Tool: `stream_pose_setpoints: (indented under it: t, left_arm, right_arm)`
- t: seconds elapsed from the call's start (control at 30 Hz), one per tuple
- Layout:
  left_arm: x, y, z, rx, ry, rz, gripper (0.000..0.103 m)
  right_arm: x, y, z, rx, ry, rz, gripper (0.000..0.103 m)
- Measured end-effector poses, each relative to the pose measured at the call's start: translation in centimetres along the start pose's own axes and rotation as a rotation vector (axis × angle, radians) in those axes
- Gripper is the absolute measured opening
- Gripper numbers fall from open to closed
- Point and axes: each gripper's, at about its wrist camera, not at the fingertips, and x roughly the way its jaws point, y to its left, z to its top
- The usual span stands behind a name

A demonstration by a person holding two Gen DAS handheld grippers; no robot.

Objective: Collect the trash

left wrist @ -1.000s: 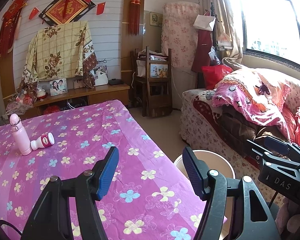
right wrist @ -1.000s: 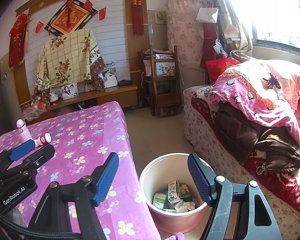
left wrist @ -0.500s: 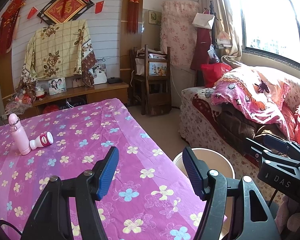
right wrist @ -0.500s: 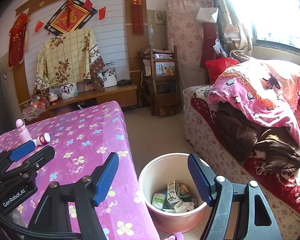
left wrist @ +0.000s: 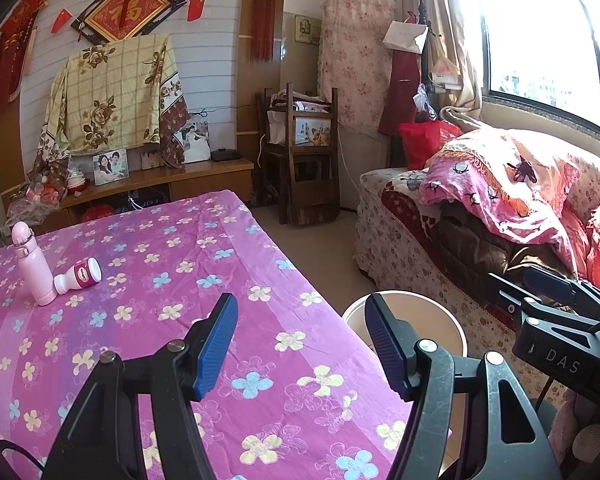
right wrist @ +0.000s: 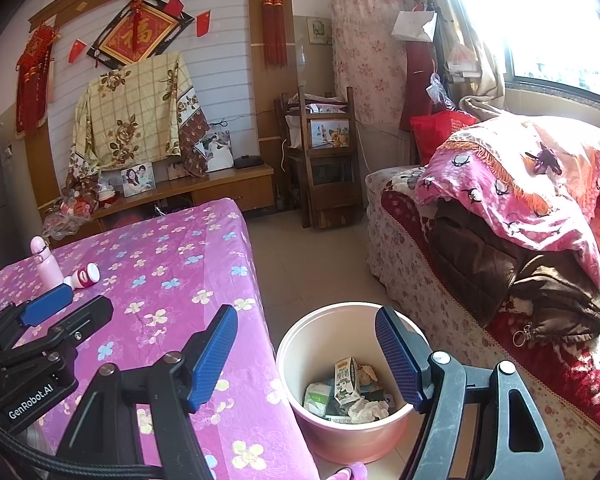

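A small white bottle with a pink label [left wrist: 78, 276] lies on its side on the purple flowered tablecloth [left wrist: 172, 264], next to an upright pink flask [left wrist: 32, 270]; both also show in the right wrist view, the bottle [right wrist: 83, 276] and the flask [right wrist: 46, 266]. A pink trash bin [right wrist: 300, 344] on the floor beside the table holds a milk carton [right wrist: 347, 380] and crumpled paper. My left gripper [left wrist: 300, 344] is open and empty above the table's near right part. My right gripper [right wrist: 306, 356] is open and empty above the bin.
A sofa [right wrist: 500, 264] piled with blankets and a brown jacket stands right of the bin. A wooden chair [right wrist: 324, 160] and a low cabinet [right wrist: 204, 192] with photo frames line the far wall. Tiled floor [right wrist: 312, 264] lies between table and sofa.
Both views have shifted only slightly; the grippers stay open and nothing on the table or in the bin has moved.
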Motion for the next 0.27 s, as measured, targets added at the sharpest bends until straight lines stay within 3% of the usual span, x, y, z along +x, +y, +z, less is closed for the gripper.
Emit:
stream_pose_setpoints:
  t: [0.27]
  left_arm:
    - [0.22,0.6,-0.45,-0.015,0.012,-0.005,0.067]
  right_arm:
    - [0.5,0.42,-0.27,-0.013,0.022,0.005,0.075]
